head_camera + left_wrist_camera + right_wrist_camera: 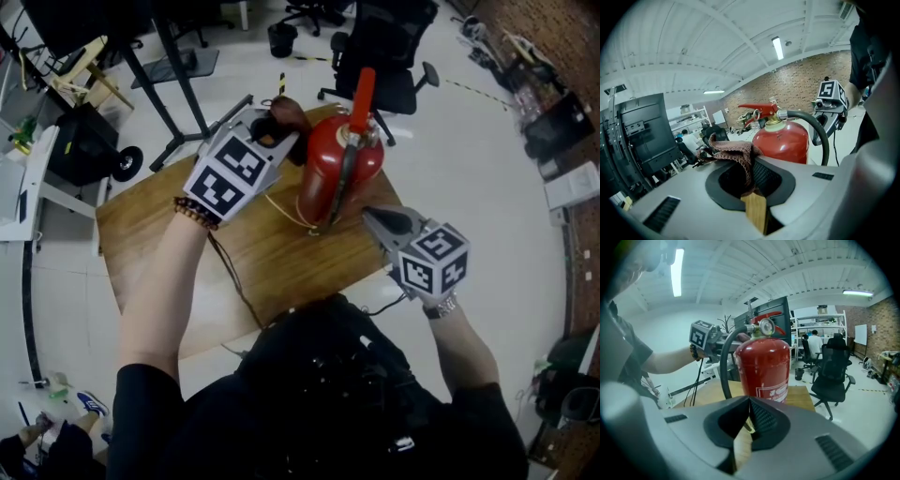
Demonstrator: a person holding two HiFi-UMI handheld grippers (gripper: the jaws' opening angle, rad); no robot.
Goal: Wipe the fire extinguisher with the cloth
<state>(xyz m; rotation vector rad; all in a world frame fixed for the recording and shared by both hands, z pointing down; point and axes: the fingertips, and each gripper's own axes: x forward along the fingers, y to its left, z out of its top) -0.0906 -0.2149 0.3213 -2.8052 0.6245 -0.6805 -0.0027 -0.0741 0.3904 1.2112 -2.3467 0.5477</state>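
Observation:
A red fire extinguisher [339, 167] with a black hose stands upright on the wooden table [178, 234]. My left gripper [272, 127] is raised beside the extinguisher's upper left and is shut on a brown cloth [287, 114]. In the left gripper view the cloth [735, 151] hangs bunched from the jaws, just in front of the red tank [783, 140]. My right gripper [369, 215] is shut with nothing held, close to the tank's right side. The right gripper view faces the tank [764, 365], with the hose looping at its left.
A black office chair [384, 47] stands beyond the table's far edge. Black stand legs [178, 89] cross the floor at the back left, next to a white desk [37, 178]. A dark cable [234, 274] trails over the table toward me.

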